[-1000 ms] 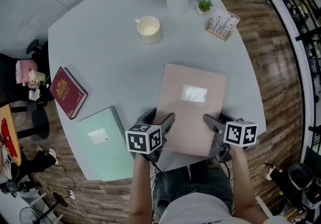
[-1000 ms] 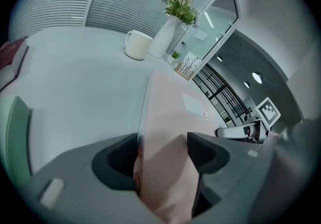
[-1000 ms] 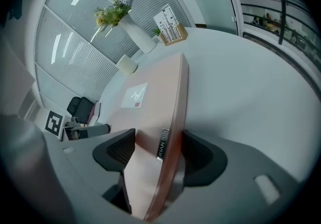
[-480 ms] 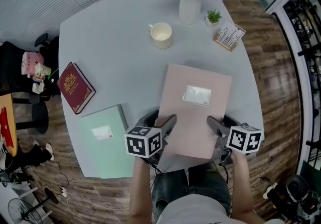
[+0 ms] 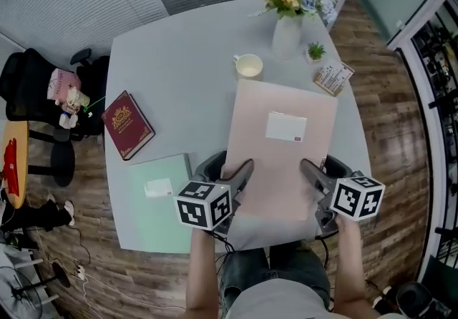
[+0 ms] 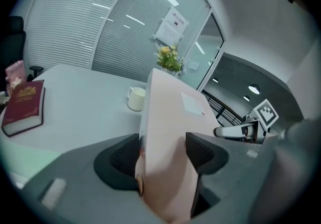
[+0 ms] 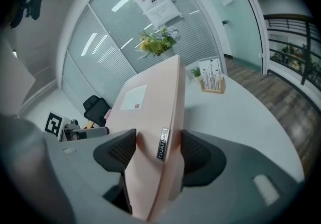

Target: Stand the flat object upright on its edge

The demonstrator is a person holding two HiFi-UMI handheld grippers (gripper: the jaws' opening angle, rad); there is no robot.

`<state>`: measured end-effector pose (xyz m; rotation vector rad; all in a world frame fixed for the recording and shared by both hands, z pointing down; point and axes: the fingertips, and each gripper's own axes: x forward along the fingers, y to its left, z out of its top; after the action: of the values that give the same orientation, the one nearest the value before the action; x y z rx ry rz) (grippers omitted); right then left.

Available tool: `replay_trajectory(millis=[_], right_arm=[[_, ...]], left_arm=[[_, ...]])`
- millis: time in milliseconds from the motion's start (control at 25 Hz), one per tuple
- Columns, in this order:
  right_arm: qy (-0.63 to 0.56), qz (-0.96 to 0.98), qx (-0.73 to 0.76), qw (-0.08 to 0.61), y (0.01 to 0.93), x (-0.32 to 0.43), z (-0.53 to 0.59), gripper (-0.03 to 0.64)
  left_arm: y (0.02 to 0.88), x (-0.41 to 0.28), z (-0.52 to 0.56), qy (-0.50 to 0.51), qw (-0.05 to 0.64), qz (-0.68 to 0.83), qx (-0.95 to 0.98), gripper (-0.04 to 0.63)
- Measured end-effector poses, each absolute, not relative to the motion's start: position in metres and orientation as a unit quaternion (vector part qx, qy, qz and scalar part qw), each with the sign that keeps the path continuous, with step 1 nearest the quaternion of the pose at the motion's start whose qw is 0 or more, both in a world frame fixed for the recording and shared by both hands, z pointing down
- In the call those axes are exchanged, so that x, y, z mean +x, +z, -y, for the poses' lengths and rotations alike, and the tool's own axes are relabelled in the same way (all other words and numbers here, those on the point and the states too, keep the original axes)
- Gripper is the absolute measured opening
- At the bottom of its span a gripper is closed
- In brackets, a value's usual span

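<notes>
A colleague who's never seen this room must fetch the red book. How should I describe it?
On the grey table, go to the left edge, by the black chair. The book lies flat beside the mint folder: small, thick, dark red with a gold crest, not a pastel folder.

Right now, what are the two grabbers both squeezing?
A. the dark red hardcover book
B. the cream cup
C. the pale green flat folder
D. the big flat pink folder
D: the big flat pink folder is pinched between the jaws of the left gripper on one side edge and the right gripper on the other.
</notes>
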<state>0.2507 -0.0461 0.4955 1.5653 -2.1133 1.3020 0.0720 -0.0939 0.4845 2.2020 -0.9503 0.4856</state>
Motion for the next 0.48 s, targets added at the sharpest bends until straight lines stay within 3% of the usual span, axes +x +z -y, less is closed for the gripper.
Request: replay_trajectory(millis=[480], right_arm=[[0.332, 0.799, 0.492, 0.094, 0.419, 0.243, 0.113, 0.301]], left_arm=[[0.413, 0.058, 0.127, 0.099, 0.279, 0.45, 0.842, 0.293]])
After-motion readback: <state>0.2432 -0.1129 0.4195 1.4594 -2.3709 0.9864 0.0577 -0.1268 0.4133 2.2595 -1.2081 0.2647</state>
